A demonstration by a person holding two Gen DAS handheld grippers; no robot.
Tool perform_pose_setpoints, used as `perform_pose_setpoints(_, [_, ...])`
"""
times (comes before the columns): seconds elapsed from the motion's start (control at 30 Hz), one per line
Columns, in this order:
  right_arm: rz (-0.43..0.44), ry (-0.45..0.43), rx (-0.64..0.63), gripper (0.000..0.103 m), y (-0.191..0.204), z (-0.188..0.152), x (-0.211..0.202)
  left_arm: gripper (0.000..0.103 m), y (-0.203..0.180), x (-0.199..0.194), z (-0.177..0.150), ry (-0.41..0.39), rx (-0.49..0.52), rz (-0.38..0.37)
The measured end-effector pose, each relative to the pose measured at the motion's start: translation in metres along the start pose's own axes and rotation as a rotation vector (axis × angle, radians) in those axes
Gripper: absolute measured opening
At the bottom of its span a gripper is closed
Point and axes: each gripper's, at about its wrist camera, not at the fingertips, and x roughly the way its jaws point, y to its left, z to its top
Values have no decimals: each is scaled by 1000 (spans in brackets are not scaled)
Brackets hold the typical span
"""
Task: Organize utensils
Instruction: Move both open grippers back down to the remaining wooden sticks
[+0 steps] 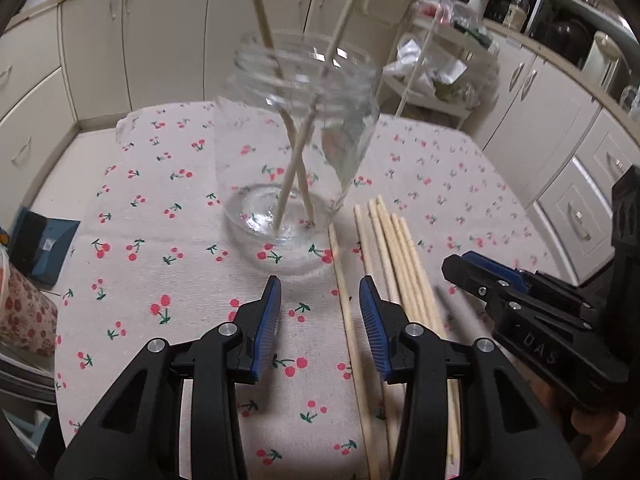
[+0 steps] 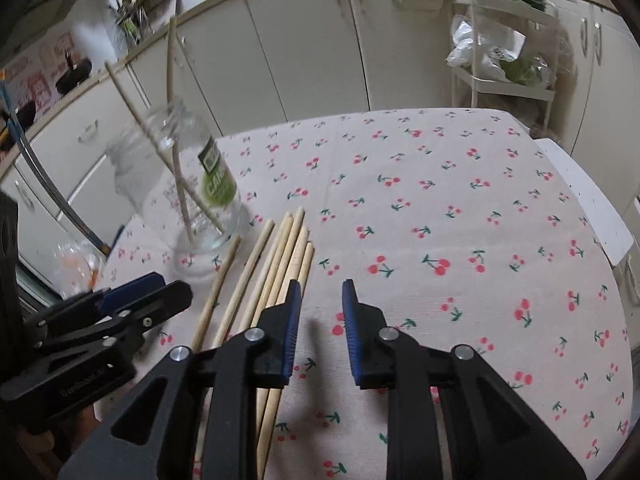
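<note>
A clear glass jar (image 1: 296,140) stands on the cherry-print cloth (image 1: 160,280) with two wooden chopsticks (image 1: 294,168) crossed inside it. In the right wrist view the jar (image 2: 188,192) shows a green label. Several loose chopsticks (image 1: 384,240) lie side by side on the cloth just right of the jar. My left gripper (image 1: 320,300) hovers open in front of the jar, with the leftmost loose chopstick passing beneath its gap. My right gripper (image 2: 322,286) is open and empty, its left finger over the loose chopsticks (image 2: 280,256). Each gripper shows in the other's view (image 1: 460,268) (image 2: 160,284).
Cream cabinets (image 1: 168,40) run behind the table. A white trolley shelf (image 2: 504,60) with bags stands at the far right corner. A blue packet (image 1: 44,244) and a floral cloth item (image 1: 24,312) sit off the table's left edge. Bare cloth (image 2: 480,220) spreads to the right.
</note>
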Motion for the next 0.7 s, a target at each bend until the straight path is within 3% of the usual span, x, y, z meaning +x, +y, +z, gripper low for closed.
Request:
perform_pose_setpoints(0.2, [-31,22,-64,22,9,-6,7,39,-2,11,1,28,27,17])
perform_pose_setpoints(0.7, [53,37,-58,22,19,-5,0,38,-5,11,2,36,48,29])
